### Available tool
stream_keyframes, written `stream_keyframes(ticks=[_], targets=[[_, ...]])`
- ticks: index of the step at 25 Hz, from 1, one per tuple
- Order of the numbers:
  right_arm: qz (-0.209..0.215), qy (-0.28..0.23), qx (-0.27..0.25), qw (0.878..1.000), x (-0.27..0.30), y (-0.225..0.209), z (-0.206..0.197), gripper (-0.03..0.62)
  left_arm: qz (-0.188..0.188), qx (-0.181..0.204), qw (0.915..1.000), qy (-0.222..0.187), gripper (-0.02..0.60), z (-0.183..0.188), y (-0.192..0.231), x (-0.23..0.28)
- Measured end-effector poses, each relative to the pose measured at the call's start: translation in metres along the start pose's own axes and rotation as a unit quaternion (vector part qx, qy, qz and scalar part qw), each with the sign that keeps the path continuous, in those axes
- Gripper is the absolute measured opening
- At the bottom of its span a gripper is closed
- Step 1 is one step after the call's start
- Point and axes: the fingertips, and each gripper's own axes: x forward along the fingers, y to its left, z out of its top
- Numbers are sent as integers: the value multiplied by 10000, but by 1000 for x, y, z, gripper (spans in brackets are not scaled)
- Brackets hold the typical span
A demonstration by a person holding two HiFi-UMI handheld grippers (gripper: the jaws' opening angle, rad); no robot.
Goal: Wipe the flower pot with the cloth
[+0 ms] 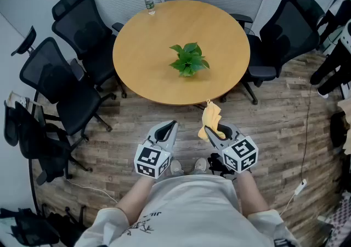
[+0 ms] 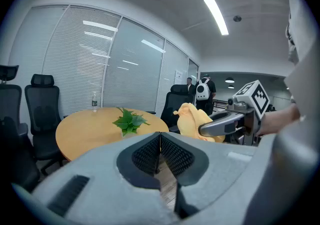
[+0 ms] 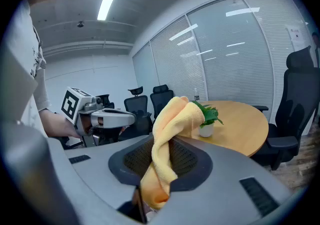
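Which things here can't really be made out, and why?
Flower pot: in the head view, hidden under the leaves of its plant.
Any dirt on the flower pot: too small to tell in both gripper views.
Bottle: in the head view, its label is too small to read.

Bare table (image 1: 148, 54) surrounds the flower pot (image 1: 189, 60) on all sides; office chairs (image 1: 82, 37) flank it, near edge open.

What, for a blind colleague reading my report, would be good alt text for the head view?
Seen from above, a person holds two grippers: the right gripper clamps a yellow cloth, the left gripper is shut and empty. Ahead, a potted plant stands on a round wooden table flanked by black office chairs.
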Motion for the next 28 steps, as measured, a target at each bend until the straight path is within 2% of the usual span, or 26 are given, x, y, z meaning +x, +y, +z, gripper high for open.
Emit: stream_keyframes(ticks=[12, 18, 28], targets=[[-59, -4, -46, 10000, 3, 13, 0, 81, 4, -35, 10000, -49, 11, -2, 6, -12], [-105, -40, 128, 9999, 5, 21, 1, 83, -94, -53, 9999, -77, 11, -3, 9, -19], [-534, -244, 283, 9979, 7, 34, 4, 84, -319, -48, 9994, -91, 11, -12, 24, -39]])
